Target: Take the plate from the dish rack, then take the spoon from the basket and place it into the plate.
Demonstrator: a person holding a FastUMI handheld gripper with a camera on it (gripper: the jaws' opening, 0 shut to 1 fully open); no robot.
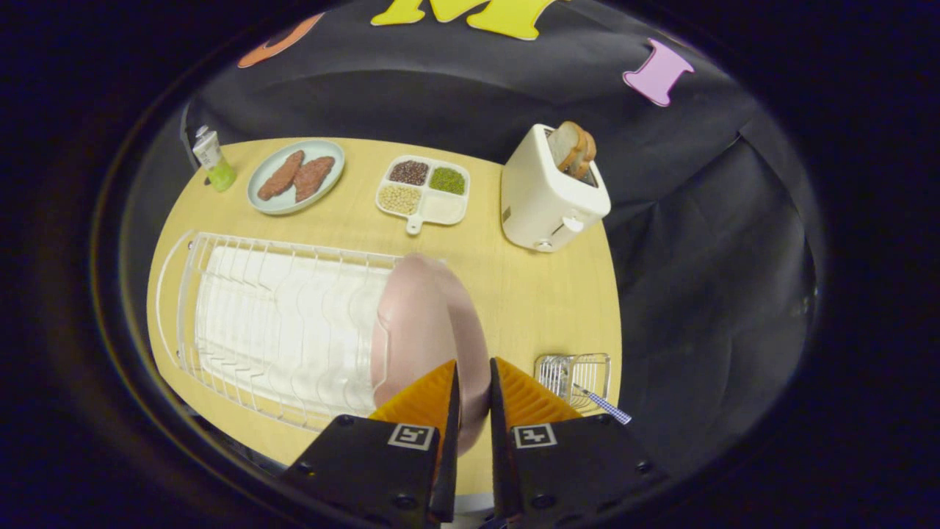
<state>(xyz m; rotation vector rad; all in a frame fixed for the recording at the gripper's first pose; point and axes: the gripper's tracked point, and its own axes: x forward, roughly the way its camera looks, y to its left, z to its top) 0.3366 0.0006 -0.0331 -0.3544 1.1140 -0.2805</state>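
tongs (474,389) apparently clamp plate (429,330) rim | plate upright in dish rack (242,308)

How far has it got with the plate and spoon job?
Nothing is finished yet. In hand: the gripper has its two fingers on either side of the rim of the pink plate, which stands upright in the white dish rack. Left: lifting the plate out, then fetching the spoon from the wire basket.
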